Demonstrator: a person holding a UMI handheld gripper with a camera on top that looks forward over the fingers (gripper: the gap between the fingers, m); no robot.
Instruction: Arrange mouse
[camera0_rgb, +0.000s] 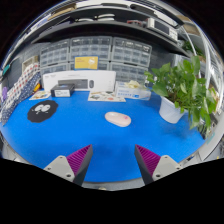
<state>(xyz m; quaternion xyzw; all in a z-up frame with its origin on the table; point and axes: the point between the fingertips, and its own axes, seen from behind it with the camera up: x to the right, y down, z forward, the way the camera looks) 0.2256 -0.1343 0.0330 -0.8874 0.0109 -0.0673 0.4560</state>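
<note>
A pale beige mouse (118, 119) lies on the blue table cover (90, 135), well ahead of my fingers and a little to the right of the middle. A round black mouse pad (42, 111) with a small white thing on it lies farther off to the left. My gripper (113, 163) is open and empty, its two purple pads (79, 160) wide apart over the near edge of the table. Nothing stands between the fingers.
A green potted plant (183, 88) in a white pot stands at the right. White boxes and papers (66, 84) line the back of the table. Shelves of small drawers (100, 52) stand behind.
</note>
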